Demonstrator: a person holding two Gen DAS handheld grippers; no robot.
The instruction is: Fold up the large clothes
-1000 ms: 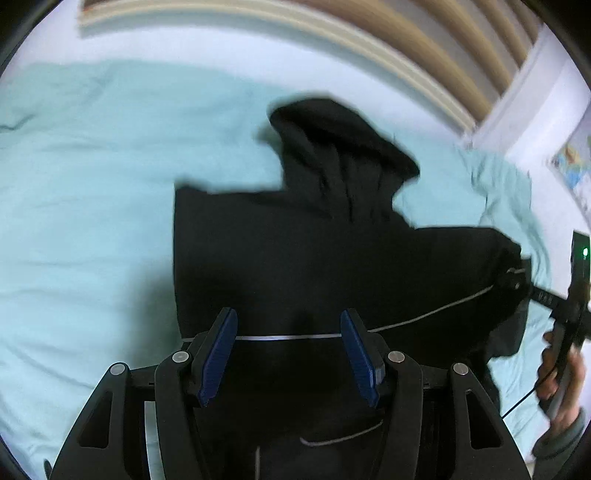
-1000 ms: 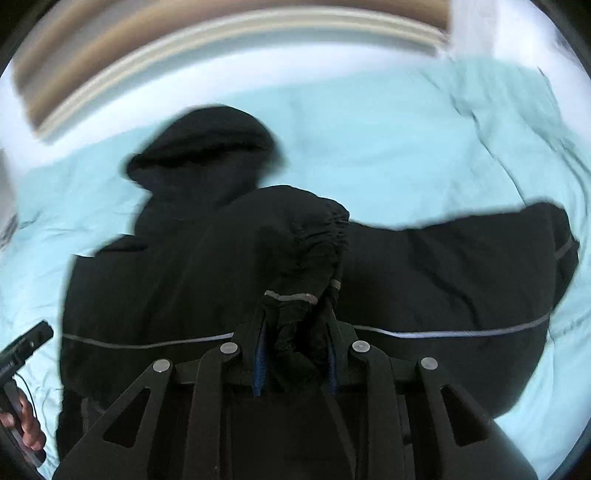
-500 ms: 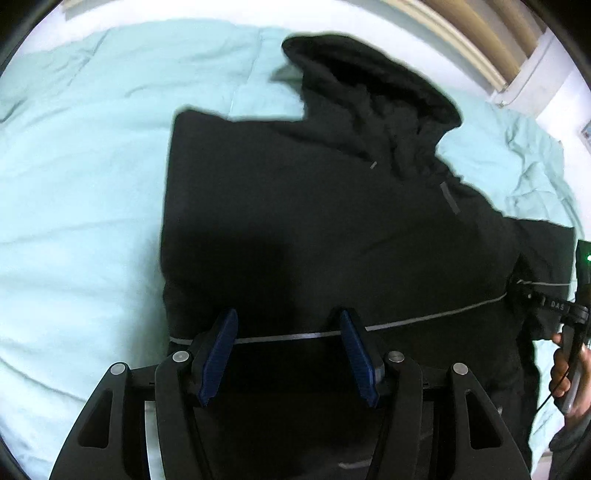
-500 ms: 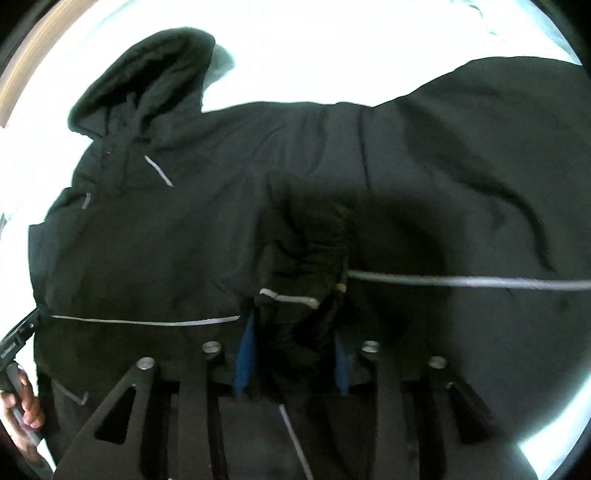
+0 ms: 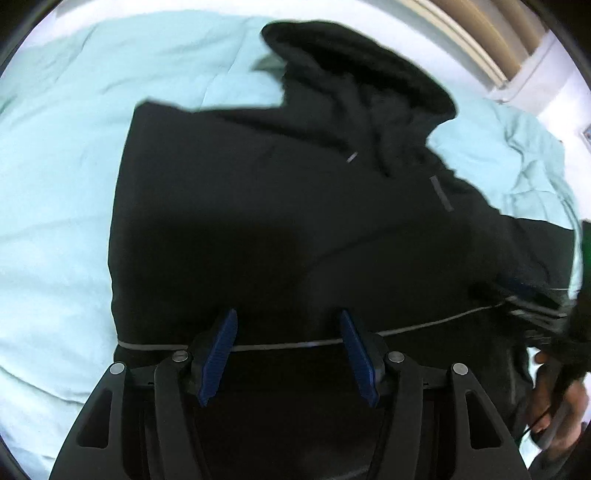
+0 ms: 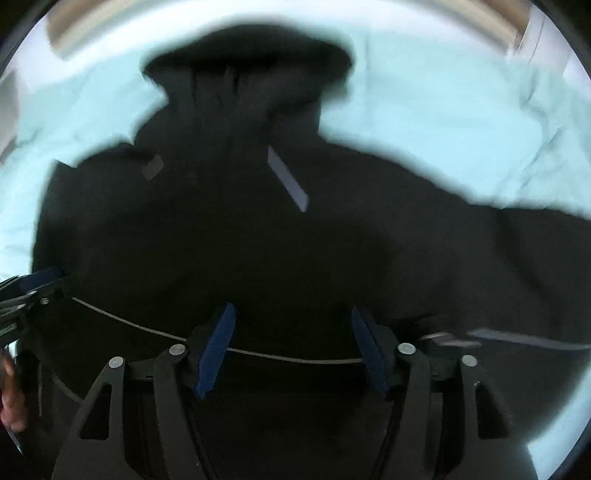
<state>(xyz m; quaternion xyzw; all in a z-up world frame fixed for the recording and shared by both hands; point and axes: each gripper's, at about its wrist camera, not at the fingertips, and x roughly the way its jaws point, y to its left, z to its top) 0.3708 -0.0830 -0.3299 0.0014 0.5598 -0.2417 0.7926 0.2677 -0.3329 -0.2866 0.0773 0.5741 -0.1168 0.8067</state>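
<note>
— Since a second ago the right gripper point(image 6: 291, 350) has let go of the bunched black cuff it was clamping; its jaws have just been opening, and now nothing sits between the blue pads point(image 6: 216, 350), only flat cloth beneath.

— And the other one?

— Starting at the left: the left gripper point(image 5: 288, 354) has dropped closer to the cloth, its jaws spread apart as before, empty, hanging over the thin grey piping line point(image 5: 424, 326).

— Where's the garment?

— The black hooded jacket point(image 5: 258, 221) lies spread on the pale mint bedcover point(image 5: 55, 166), hood point(image 5: 354, 74) pointing away toward the slatted headboard point(image 5: 480, 33). One sleeve point(image 6: 498, 258) stretches out to the right in the right wrist view.

— Any person visible?

— A hand point(image 5: 554, 398) at the far right edge of the left view, gripping the other tool's handle; blurred.
</note>
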